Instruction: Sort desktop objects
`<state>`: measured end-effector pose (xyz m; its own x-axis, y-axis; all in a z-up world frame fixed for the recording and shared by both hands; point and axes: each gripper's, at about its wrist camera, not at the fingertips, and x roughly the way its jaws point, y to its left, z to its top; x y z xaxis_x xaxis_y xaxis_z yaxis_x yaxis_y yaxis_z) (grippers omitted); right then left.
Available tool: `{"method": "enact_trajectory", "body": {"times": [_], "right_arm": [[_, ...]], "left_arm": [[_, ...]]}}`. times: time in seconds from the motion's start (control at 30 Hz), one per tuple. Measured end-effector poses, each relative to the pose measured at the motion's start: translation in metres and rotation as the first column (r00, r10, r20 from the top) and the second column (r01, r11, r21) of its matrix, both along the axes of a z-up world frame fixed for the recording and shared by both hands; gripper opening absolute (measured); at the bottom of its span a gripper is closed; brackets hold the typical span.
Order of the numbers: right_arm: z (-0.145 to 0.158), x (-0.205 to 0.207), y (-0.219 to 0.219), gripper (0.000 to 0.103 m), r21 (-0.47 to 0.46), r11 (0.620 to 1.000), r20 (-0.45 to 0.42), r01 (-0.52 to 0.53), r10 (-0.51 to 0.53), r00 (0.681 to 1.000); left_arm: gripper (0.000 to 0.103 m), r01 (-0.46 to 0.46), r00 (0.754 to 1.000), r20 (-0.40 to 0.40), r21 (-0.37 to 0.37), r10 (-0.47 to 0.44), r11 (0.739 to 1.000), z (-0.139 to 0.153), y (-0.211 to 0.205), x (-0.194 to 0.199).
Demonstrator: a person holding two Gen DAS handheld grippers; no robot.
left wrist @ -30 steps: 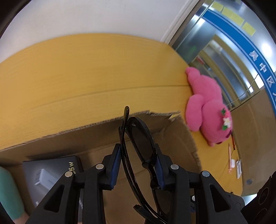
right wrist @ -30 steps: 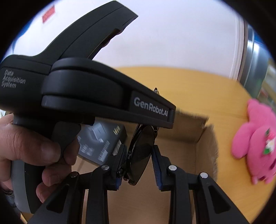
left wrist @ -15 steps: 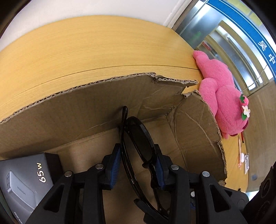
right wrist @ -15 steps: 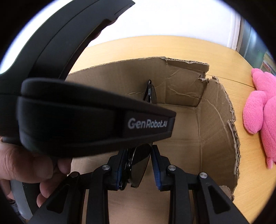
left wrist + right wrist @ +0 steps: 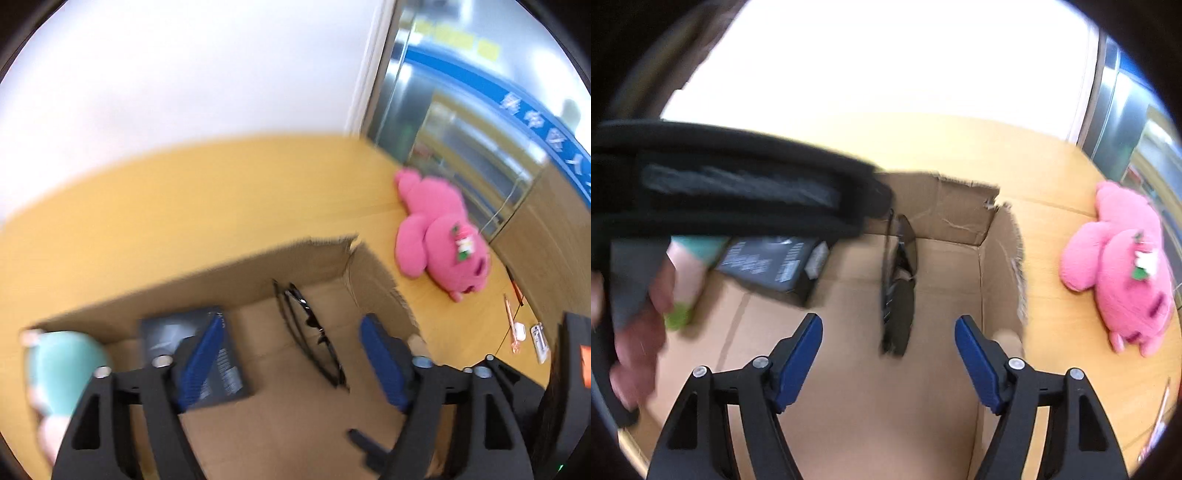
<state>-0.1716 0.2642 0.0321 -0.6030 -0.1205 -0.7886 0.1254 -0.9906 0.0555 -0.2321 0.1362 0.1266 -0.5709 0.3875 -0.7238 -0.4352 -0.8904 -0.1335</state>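
Observation:
Black sunglasses (image 5: 308,328) lie free inside the open cardboard box (image 5: 258,266), between my open fingers; they also show in the right wrist view (image 5: 899,280). My left gripper (image 5: 291,354) is open above the box floor. My right gripper (image 5: 888,354) is open too, above the same box (image 5: 1001,266). A dark charger box (image 5: 207,354) lies in the box at the left, also in the right wrist view (image 5: 775,262). A pink plush toy (image 5: 439,236) lies on the wooden table to the right of the box (image 5: 1123,262).
The left gripper's black body (image 5: 731,192) crosses the right wrist view at upper left, held by a hand (image 5: 635,332). A teal object (image 5: 62,365) sits at the box's left end. Pens and small items (image 5: 524,332) lie on the table (image 5: 184,192) at the right.
Both grippers opened and let go of the sunglasses, which now lie in the box. Both grippers pulled up and back from the box floor.

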Motion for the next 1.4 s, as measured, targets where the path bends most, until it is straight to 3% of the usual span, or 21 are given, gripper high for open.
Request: {"method": "enact_trajectory", "body": {"times": [0.07, 0.13, 0.2, 0.27, 0.4, 0.53, 0.6, 0.7, 0.87, 0.97, 1.4], "right_arm": [[0.013, 0.032, 0.002, 0.079, -0.034, 0.999, -0.043, -0.013, 0.011, 0.999], [0.023, 0.073, 0.006, 0.08, -0.059, 0.998, -0.104, -0.016, 0.01, 0.995], [0.026, 0.109, -0.006, 0.081, -0.055, 0.998, -0.14, -0.015, 0.007, 0.99], [0.015, 0.142, -0.007, 0.081, -0.021, 1.0, -0.166, -0.004, 0.0, 0.986], [-0.004, 0.142, -0.007, 0.081, 0.008, 1.0, -0.199, 0.02, -0.018, 0.98], [-0.028, 0.14, 0.0, 0.081, -0.025, 1.0, -0.203, 0.013, -0.018, 0.979], [-0.018, 0.164, -0.011, 0.082, -0.013, 1.0, -0.243, 0.02, -0.023, 0.97], [-0.018, 0.16, -0.013, 0.089, -0.015, 1.0, -0.269, 0.025, -0.028, 0.963], [-0.027, 0.161, -0.011, 0.097, -0.029, 1.0, -0.361, -0.001, -0.009, 0.933], [-0.029, 0.169, -0.01, 0.1, -0.024, 1.0, -0.416, 0.005, -0.015, 0.909], [-0.028, 0.17, -0.009, 0.102, -0.026, 1.0, -0.415, 0.011, -0.021, 0.91]], "left_arm": [[0.101, -0.024, 0.992, -0.123, 0.012, 0.025, 1.0, 0.025, -0.028, 0.047], [0.103, -0.065, 0.97, -0.236, 0.009, 0.065, 0.998, 0.038, -0.058, 0.094], [0.103, -0.101, 0.951, -0.293, 0.001, 0.097, 0.995, 0.037, -0.084, 0.135], [0.103, -0.145, 0.948, -0.286, 0.01, 0.142, 0.989, 0.025, -0.109, 0.162], [0.103, -0.222, 0.947, -0.228, 0.044, 0.226, 0.974, -0.017, -0.149, 0.202], [0.103, -0.317, 0.925, -0.208, 0.042, 0.318, 0.948, -0.062, -0.169, 0.213], [0.103, -0.347, 0.912, -0.215, 0.045, 0.348, 0.937, -0.079, -0.172, 0.216], [0.103, -0.383, 0.898, -0.207, 0.063, 0.388, 0.922, -0.102, -0.177, 0.215], [0.103, -0.397, 0.865, -0.34, -0.017, 0.368, 0.918, -0.115, -0.17, 0.23], [0.103, -0.394, 0.843, -0.392, 0.016, 0.368, 0.919, -0.119, -0.173, 0.239], [0.103, -0.408, 0.832, -0.403, 0.021, 0.381, 0.913, -0.118, -0.174, 0.239]]}}
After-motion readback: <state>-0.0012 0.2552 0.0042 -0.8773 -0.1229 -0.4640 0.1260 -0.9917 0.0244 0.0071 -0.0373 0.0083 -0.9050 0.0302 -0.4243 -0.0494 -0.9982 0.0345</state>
